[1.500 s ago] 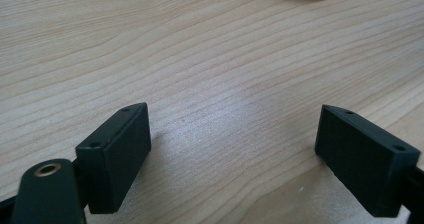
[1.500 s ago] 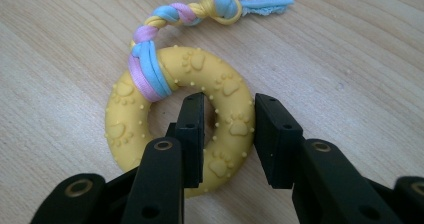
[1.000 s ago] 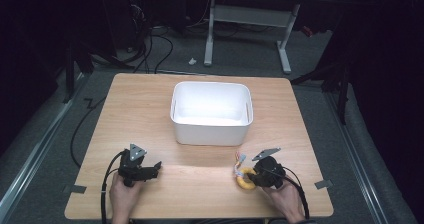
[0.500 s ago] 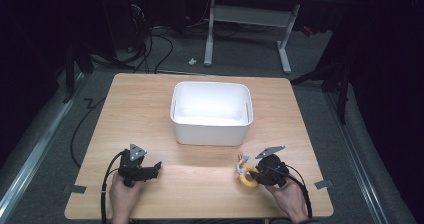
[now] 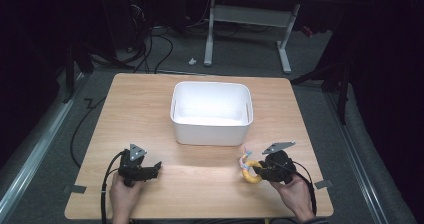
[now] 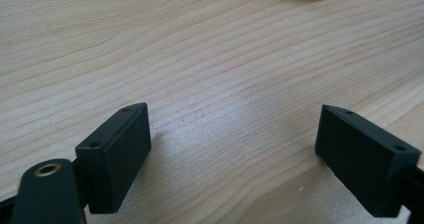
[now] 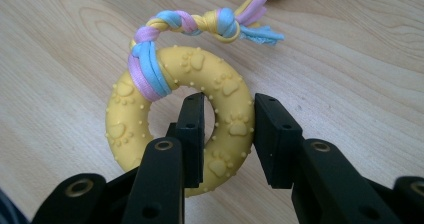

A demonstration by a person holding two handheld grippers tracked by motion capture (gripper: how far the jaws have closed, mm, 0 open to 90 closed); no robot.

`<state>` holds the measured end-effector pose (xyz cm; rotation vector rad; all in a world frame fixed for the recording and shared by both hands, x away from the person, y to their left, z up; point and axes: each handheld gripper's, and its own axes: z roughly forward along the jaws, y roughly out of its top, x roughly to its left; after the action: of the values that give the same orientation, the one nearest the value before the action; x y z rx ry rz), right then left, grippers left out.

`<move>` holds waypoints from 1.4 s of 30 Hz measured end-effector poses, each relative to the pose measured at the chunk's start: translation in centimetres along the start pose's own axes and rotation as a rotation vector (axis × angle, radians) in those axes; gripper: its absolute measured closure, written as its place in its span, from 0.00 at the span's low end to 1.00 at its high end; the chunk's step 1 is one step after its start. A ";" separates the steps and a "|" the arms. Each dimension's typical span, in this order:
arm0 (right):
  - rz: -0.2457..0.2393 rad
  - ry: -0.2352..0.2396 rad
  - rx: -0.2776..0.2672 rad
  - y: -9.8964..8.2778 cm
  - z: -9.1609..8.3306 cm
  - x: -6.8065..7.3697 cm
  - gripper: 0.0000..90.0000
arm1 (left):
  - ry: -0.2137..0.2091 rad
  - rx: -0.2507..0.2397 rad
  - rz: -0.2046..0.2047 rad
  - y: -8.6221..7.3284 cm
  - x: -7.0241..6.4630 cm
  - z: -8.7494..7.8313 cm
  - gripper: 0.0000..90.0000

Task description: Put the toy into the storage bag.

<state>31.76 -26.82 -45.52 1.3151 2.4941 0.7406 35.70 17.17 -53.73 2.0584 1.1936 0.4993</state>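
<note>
Our right gripper (image 7: 224, 134) pinches the yellow ring toy (image 7: 175, 129) at lower right of the high view, now lifted slightly nearer the white bin (image 5: 211, 134), ready for dropping in. Our left gripper (image 6: 235, 159) rests spread, empty.

A white bin (image 5: 211, 113) sits mid-table (image 5: 150, 99). Nearer the person than the bin, to its right, the right gripper (image 5: 260, 170) clamps a yellow ring toy (image 5: 249, 172). The left gripper (image 5: 154, 168) rests nearer than the bin, to its left.

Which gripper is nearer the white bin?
Right. The right gripper, shut on the yellow ring toy, sits just below the white bin; the left gripper is farther off.
</note>
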 end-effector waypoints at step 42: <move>0.085 -0.071 -0.081 2.2 -5.7 -4.4 0.75 | -0.001 0.000 -0.001 0.0 0.0 0.0 0.17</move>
<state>33.45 -31.21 -39.65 1.4007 2.3411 0.7904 35.70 17.18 -53.73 2.0578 1.1939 0.4982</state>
